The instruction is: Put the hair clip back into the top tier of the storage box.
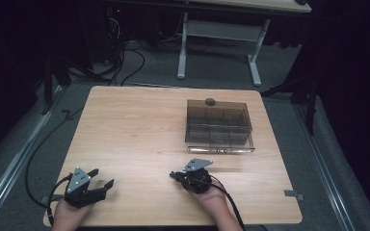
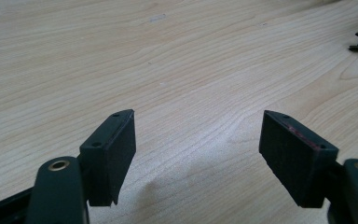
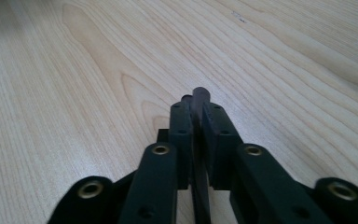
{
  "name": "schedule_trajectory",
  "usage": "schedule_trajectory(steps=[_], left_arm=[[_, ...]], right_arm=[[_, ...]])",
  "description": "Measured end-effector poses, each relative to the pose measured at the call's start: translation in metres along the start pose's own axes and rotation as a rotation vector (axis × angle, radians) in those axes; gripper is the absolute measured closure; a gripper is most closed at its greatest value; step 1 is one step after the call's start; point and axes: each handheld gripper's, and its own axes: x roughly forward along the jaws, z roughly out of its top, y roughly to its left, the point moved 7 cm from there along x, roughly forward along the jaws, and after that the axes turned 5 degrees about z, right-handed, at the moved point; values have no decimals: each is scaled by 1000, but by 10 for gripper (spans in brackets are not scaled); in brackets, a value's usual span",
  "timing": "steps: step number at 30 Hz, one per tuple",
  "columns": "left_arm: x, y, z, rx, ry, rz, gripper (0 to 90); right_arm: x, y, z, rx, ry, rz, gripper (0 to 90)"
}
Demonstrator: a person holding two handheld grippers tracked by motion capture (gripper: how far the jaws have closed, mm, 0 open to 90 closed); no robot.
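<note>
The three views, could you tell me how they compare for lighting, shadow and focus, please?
High view: the table is evenly lit while its surroundings fall into near black, and the smoky clear box shows a bright glint along its front edge. Left gripper view: a soft shadow lies on the wood between the open left tongs. Right gripper view: the shut right tongs look soft and blurred up close.

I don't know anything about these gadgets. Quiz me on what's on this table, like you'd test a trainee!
1. True or false: the fingers of the left gripper are spread apart.
2. The smoky clear box on the table lies nearer to: A) the left gripper, B) the right gripper, C) the table's left edge.
3. Fill in: the small dark round thing sits at the box's ___ edge (near or far).

Key: 1 true; 2 B; 3 far.
</note>
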Motion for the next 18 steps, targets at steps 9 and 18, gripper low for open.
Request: schedule_trajectory(steps=[9, 18], left_arm=[[0, 0, 0, 0, 0, -3, 276], [0, 0, 0, -1, 1, -5, 276]], right_arm=[[1, 1, 0, 9, 5, 19, 779], [5, -2, -2, 15, 29, -13, 819]])
